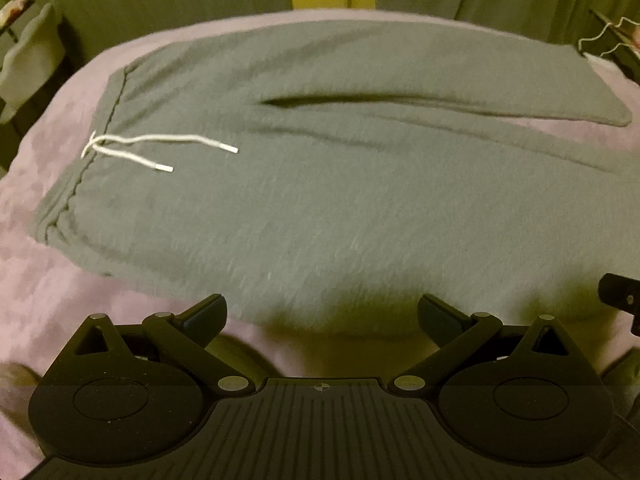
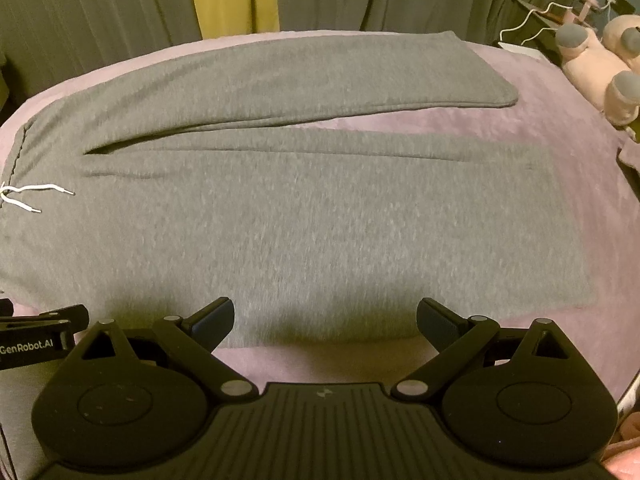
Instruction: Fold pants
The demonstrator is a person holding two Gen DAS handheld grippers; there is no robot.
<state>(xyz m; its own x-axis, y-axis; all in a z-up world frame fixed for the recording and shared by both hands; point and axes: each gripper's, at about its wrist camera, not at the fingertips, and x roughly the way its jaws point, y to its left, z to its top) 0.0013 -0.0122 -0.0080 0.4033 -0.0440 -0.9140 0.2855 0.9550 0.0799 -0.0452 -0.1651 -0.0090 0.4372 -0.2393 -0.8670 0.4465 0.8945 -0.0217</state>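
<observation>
- Across the bed [image 2: 520,128], on its mauve cover, the pants [image 2: 304,216] lie flat and unfolded, waistband toward the left, both legs running right with a narrow gap between them.
- Left tool [image 1: 322,312]: fingers spread wide, holding nothing, poised just short of the near edge of the pants.
- Right tool [image 2: 325,314]: likewise spread and empty, above the near leg's edge.
- To do the first fold well, I judge each tool should pinch the near edge through both layers, one by the waist, one toward the cuff, then carry it evenly onto the far leg.
- Grey heathered knit, soft and limp; white drawstring [image 1: 160,150] lies loose near the waistband.
</observation>
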